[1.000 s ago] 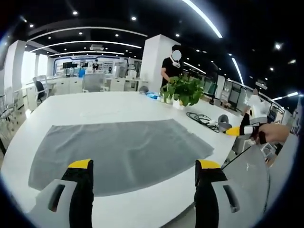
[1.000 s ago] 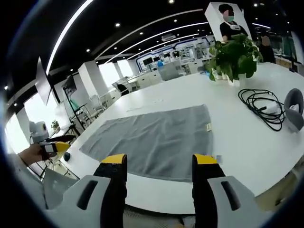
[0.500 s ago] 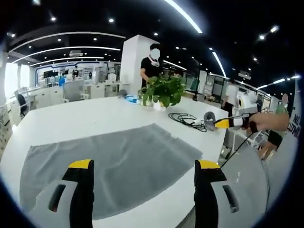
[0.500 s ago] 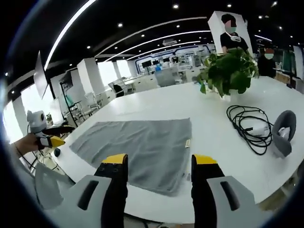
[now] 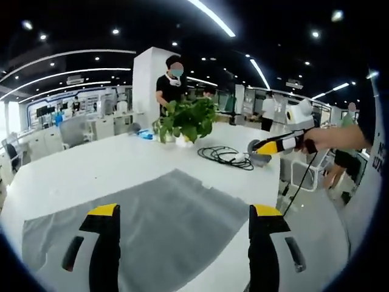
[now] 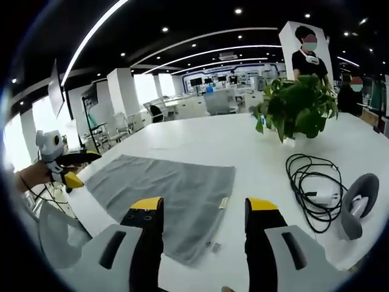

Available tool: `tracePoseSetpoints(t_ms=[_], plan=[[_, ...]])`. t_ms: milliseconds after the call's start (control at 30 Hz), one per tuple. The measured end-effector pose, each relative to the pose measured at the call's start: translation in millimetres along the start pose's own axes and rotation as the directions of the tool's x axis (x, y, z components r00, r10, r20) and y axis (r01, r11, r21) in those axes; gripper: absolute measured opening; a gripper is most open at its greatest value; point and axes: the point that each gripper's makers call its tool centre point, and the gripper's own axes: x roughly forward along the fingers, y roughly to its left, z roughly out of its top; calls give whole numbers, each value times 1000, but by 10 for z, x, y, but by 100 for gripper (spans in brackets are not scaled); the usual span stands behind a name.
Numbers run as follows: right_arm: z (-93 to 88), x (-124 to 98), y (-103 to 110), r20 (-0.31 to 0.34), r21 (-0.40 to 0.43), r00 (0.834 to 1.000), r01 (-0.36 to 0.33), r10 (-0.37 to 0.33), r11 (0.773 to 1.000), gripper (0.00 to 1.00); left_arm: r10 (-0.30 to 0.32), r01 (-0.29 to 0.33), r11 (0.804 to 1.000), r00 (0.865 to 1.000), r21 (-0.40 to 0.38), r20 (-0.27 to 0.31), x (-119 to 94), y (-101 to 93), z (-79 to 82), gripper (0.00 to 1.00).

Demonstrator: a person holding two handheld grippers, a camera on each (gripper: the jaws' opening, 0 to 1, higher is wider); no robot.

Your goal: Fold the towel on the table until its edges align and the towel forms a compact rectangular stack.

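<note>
Wide white round-edged table (image 5: pixel 91 167) (image 6: pixel 200 137), spread across an open office hall. Flat grey rectangular towel (image 5: pixel 152 225) (image 6: pixel 164 188) laid out unfolded on the tabletop, one long edge close to the near table rim, a small tag at one short edge in the right gripper view. Leafy green potted plant (image 5: pixel 185 118) (image 6: pixel 298 109) standing farther along the table, well apart from the towel. Coiled black cable (image 5: pixel 225 156) (image 6: pixel 313 188) lying on the white surface beyond the plant side of the towel, with a grey rounded device (image 6: pixel 358 204) just beside it. Person in a black top (image 5: pixel 171 85) (image 6: pixel 309 55) standing behind the plant.

Left gripper (image 5: pixel 185 213) poised above the towel, yellow-tipped jaws spread wide apart, nothing between them. Right gripper (image 6: pixel 203 204) likewise held over the towel's tagged end, jaws parted and empty. In the left gripper view, right gripper (image 5: pixel 273 145) seen from the side at the right, held in a hand (image 5: pixel 331 137), off the table edge.
</note>
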Motion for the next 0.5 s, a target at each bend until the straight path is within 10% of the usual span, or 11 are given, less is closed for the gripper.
tracePoseSetpoints(t_ms=[500], plan=[[143, 379, -190, -21, -37, 998, -58, 57, 998, 52, -236, 247, 958, 968, 146, -89, 560, -487, 72, 89]])
